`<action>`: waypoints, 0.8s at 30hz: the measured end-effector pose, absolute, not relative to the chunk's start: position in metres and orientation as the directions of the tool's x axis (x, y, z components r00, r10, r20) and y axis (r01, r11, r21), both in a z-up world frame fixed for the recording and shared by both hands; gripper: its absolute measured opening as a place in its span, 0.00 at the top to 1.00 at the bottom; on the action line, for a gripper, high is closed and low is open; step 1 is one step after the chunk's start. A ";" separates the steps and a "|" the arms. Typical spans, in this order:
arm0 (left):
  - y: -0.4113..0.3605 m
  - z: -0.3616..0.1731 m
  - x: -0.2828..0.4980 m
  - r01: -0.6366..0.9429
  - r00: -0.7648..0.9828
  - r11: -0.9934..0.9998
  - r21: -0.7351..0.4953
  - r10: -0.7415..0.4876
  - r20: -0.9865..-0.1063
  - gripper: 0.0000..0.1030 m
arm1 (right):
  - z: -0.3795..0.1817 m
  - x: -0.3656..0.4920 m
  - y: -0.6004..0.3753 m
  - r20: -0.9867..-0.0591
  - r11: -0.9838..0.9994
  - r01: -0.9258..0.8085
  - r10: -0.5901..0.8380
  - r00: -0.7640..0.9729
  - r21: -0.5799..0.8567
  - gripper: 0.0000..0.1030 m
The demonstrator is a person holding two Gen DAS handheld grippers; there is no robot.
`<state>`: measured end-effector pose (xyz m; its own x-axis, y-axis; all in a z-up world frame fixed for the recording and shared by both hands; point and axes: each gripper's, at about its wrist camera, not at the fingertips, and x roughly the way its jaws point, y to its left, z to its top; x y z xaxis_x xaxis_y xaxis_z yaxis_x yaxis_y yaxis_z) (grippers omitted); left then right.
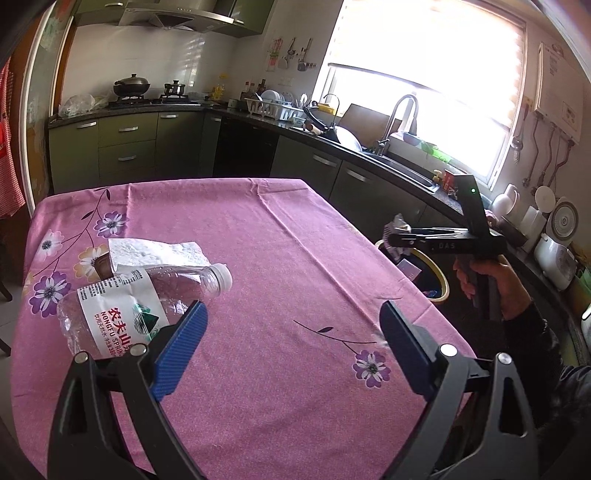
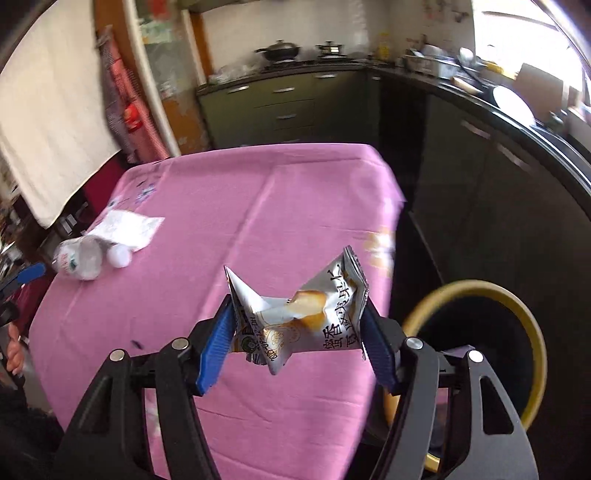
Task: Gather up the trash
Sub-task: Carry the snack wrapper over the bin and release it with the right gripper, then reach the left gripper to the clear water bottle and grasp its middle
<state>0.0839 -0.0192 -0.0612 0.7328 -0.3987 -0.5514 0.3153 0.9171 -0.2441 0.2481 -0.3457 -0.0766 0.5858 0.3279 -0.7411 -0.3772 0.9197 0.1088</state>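
While left claw (image 1: 291, 325) gapes wide, right claw (image 2: 297, 328) pinches snack wrapper (image 2: 299, 317).

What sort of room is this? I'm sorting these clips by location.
A home kitchen, most likely. A gas stove with a wok stands under a range hood, a sink with a tall faucet sits by the window, and a table with a pink floral tablecloth fills the middle.

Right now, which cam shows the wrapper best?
Right wrist. The wrapper fills the middle of the view, pinched between the right gripper's blue fingers, print and snack picture legible. The left wrist view shows only a crumpled scrap at that gripper's tip, above the bin.
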 end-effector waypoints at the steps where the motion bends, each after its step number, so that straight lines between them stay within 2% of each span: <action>1: -0.020 -0.062 0.085 0.318 0.731 0.916 -0.245 -0.401 -0.553 0.13 | -0.078 0.251 -0.366 -0.745 0.943 -0.318 0.282 0.605 0.099 0.37; 4: -0.024 -0.062 0.086 0.327 0.724 0.912 -0.247 -0.410 -0.554 0.13 | -0.089 0.264 -0.427 -0.758 0.990 -0.119 0.132 0.639 0.072 0.37; 10: -0.032 -0.061 0.085 0.341 0.719 0.911 -0.232 -0.412 -0.560 0.13 | -0.119 0.286 -0.504 -0.797 0.984 0.143 0.001 0.604 0.110 0.36; 11: -0.033 -0.060 0.085 0.341 0.720 0.912 -0.229 -0.410 -0.561 0.13 | -0.121 0.287 -0.511 -0.799 0.980 0.174 -0.024 0.601 0.101 0.35; 12: -0.033 -0.060 0.085 0.341 0.720 0.913 -0.226 -0.408 -0.561 0.13 | -0.124 0.286 -0.516 -0.799 0.976 0.198 -0.045 0.599 0.093 0.27; 16: -0.033 -0.059 0.085 0.341 0.720 0.913 -0.224 -0.407 -0.562 0.12 | -0.126 0.281 -0.524 -0.798 0.965 0.249 -0.086 0.597 0.082 0.18; 24: -0.023 -0.067 0.085 0.357 0.706 0.910 -0.212 -0.411 -0.576 0.11 | -0.101 0.247 -0.482 -0.749 0.980 0.141 0.012 0.662 0.141 0.16</action>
